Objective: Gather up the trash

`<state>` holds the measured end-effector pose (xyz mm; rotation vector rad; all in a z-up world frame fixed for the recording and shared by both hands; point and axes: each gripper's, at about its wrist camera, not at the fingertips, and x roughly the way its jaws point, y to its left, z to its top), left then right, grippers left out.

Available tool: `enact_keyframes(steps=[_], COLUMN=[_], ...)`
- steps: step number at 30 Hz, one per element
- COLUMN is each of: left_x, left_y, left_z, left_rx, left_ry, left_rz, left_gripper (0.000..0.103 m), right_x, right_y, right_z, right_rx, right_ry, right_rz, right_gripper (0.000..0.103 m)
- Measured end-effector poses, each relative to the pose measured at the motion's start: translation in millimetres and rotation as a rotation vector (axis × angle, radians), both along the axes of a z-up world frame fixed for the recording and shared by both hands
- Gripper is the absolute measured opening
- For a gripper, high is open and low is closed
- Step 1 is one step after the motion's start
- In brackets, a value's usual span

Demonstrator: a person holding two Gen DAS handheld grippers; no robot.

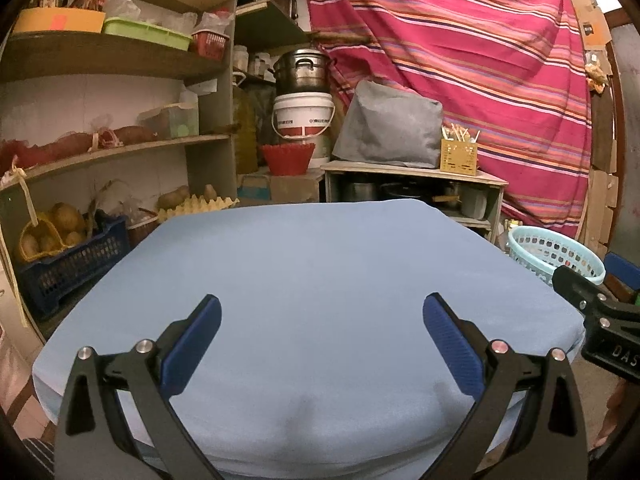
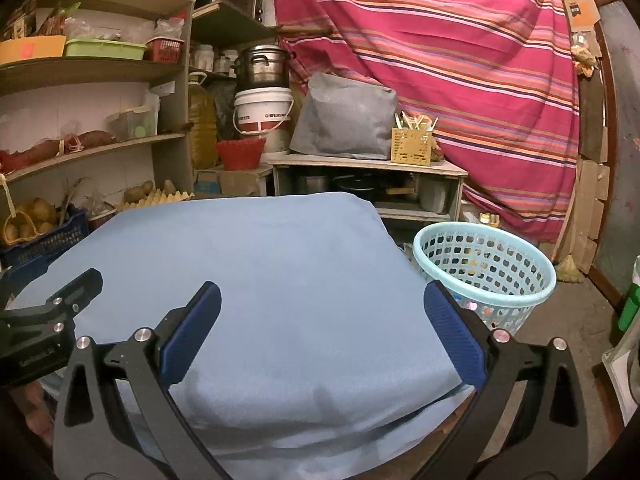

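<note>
Both the left gripper [image 1: 322, 316] and the right gripper [image 2: 322, 306] have their jaws spread wide, holding nothing. No trash shows on the blue tabletop [image 2: 260, 264]. Look around slowly first. The basket [image 2: 486, 272] stands just beside it.

I'm looking into a dim, warmly lit storeroom. A pink striped cloth [image 2: 460, 80] hangs across the back wall. Wooden shelves [image 2: 92, 68] fill the left side, beside a low cabinet [image 2: 368, 166] carrying a grey covered bundle [image 2: 344, 120]. A table under a blue cloth [image 1: 312, 280] fills my foreground. Bare floor [image 2: 572, 320] shows on the right.
</note>
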<state>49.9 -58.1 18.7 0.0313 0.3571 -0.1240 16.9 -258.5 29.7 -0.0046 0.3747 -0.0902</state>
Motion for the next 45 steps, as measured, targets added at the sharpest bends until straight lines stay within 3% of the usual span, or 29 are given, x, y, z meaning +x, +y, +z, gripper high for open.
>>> enact_keyframes(steps=[45], left_x=[-1.5], left_y=[1.8], left_z=[1.9], left_rx=[0.023], left_ry=[-0.034], left_rz=[0.042], left_gripper=[0.098], right_x=[1.7], right_y=[2.9], right_z=[3.4], right_rx=[-0.007], right_ry=[-0.02], right_rz=[-0.01], right_gripper=[0.099])
